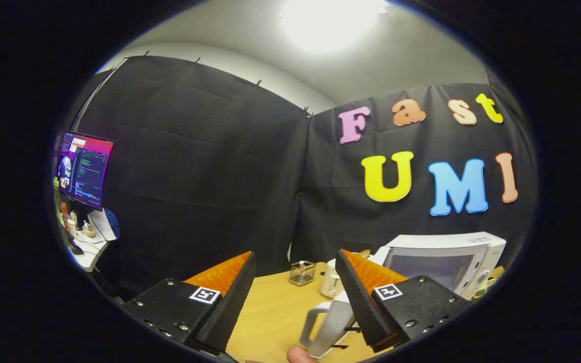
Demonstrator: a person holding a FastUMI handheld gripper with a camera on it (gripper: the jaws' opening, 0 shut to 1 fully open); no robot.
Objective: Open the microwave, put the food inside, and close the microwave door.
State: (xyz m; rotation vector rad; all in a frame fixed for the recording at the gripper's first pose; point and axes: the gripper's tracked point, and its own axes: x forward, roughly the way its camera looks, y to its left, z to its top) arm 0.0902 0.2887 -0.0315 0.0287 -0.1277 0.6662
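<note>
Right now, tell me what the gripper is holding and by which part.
Nothing is held. The gripper is open, its fingers spread wide over the wooden table, with only bare tabletop between them. The white microwave stands beyond, door closed.

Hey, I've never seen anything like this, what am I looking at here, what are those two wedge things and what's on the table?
The camera rides on a hand-held gripper and looks forward along its two fingers, those wedges. They stand open, holding nothing. Ahead lies a wooden table. On it sit a white microwave with its door shut, a white mug, a small wire basket and a white jug by the right finger. A monitor stands off to the left.
</note>
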